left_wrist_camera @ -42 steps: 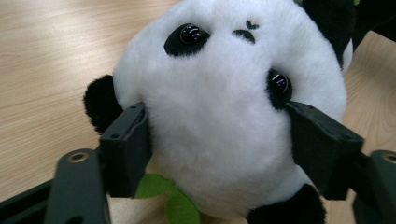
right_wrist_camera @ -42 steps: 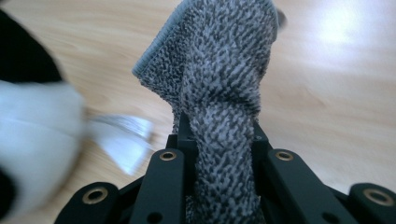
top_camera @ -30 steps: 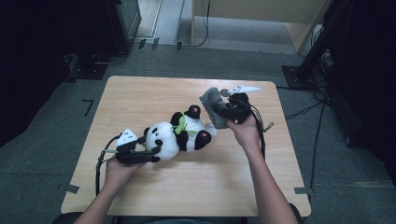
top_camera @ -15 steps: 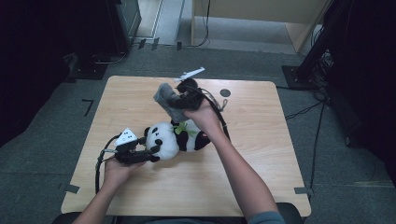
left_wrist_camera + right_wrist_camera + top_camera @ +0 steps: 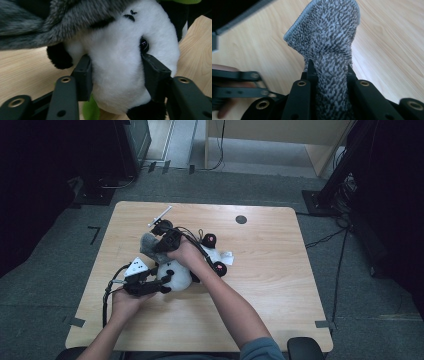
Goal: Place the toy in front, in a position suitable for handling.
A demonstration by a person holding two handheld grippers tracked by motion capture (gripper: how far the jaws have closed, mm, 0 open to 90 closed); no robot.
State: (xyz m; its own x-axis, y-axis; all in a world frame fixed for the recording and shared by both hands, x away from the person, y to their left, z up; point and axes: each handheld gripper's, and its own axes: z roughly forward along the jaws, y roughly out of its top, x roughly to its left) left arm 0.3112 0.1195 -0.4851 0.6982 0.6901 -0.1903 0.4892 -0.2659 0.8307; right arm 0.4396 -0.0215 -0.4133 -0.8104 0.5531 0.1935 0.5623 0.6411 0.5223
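I have the left gripper [image 5: 159,287] low at about seven o'clock on the tabletop [image 5: 280,285], its jaws set either side of the plush panda's [image 5: 177,275] white head; in the left gripper view the pads press into the fur on both sides of the head [image 5: 117,75], one just under the eye, so I read those jaws as clamped on the panda, and they have just been closing onto it. The panda lies on its side a little left of the tabletop's centre, head toward seven o'clock and black feet toward three o'clock, one foot showing a pink sole.

My right gripper [image 5: 156,242] sits just past the panda at about ten o'clock from it, arm crossing over the toy's body; its jaws are pinched tight on a grey fuzzy cloth [image 5: 149,247]; in the right gripper view the cloth [image 5: 329,45] rises from between the jaws and fans out over the wood. In the left gripper view the same grey cloth [image 5: 37,22] hangs over the top of the panda's head, touching it.

A small dark round spot [image 5: 241,219] marks the tabletop toward one o'clock, well apart from the toy.
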